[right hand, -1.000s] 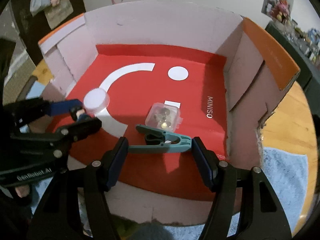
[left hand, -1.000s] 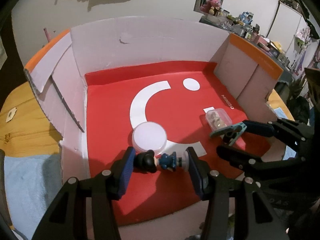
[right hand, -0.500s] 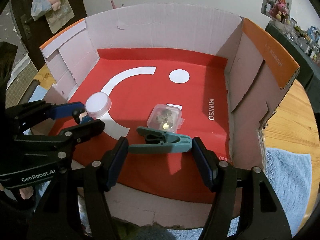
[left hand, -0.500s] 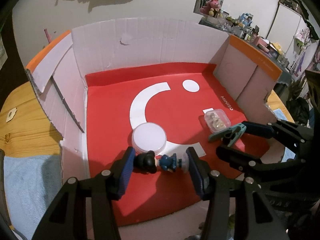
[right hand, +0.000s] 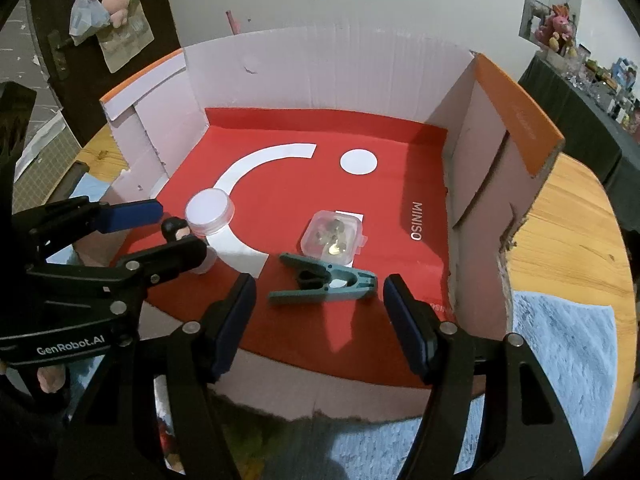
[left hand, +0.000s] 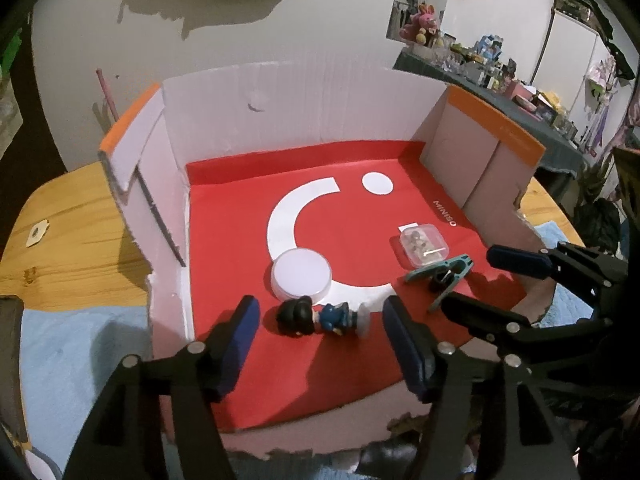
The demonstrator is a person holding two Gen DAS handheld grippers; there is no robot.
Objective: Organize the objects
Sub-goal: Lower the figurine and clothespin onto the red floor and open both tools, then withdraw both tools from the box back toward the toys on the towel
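Left gripper [left hand: 316,320]: jaws spread either side of the figurine [left hand: 320,317], lying on the box [left hand: 320,120] floor, not touching. Looks light, rigid, top-heavy; grip across body. Right gripper [right hand: 320,308]: jaws spread around the clip [right hand: 324,284]. Stiff plastic; take its flat sides. Figurine's face hidden.

Four small things in the near half of the cardboard box [left hand: 320,96]

The round lidded container [left hand: 301,272] lies left of centre on the box floor, with the toy figurine [left hand: 320,318] lying on its side just before it. Right of them, the small case of coins [right hand: 333,236] sits nearer the right wall, and the spring clamp [right hand: 324,284] lies just before it, toward the near edge.
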